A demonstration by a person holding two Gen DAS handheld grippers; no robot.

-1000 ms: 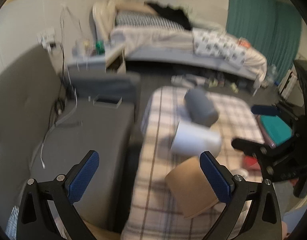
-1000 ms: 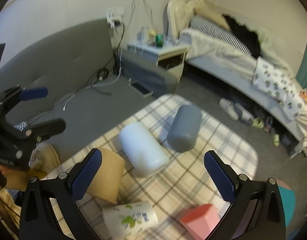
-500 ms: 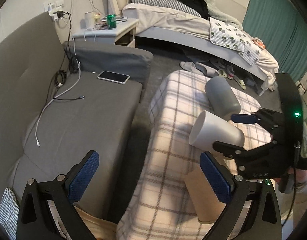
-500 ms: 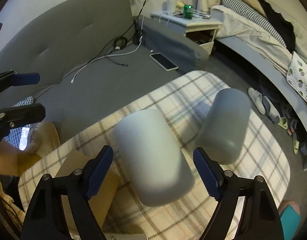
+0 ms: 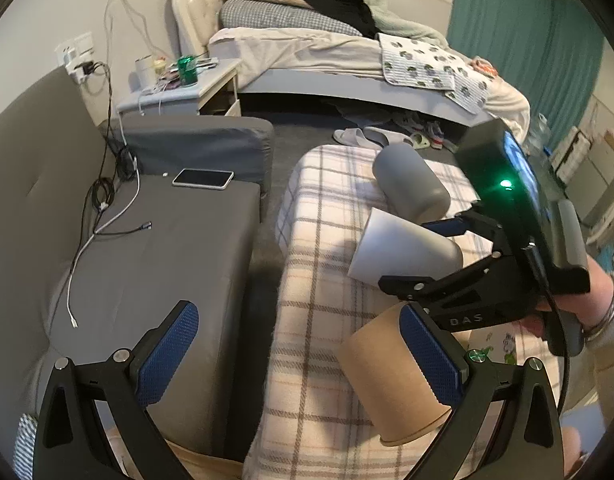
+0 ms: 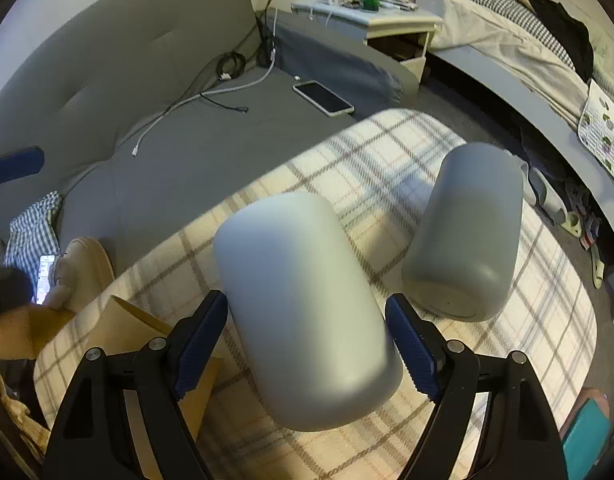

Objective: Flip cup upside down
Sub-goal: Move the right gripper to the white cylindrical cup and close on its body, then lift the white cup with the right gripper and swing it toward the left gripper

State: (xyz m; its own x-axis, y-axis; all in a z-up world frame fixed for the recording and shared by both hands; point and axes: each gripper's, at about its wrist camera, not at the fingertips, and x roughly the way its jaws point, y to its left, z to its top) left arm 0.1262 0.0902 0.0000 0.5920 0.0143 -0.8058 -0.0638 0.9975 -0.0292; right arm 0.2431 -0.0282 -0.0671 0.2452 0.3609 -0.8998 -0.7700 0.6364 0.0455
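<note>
Two views. Left wrist: left gripper fingers spread wide, empty, over the plaid bench edge beside a grey sofa. Right wrist: right gripper fingers bracket the lying white cup, contact unclear; grey cup just beside.

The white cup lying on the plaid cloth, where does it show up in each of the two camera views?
Left wrist view: the white cup lies right of centre, its far end between the right gripper fingers, below the grey cup.
Right wrist view: the white cup fills the lower centre, between the blue pads.
Shared landmark: the phone on the grey sofa.
</note>
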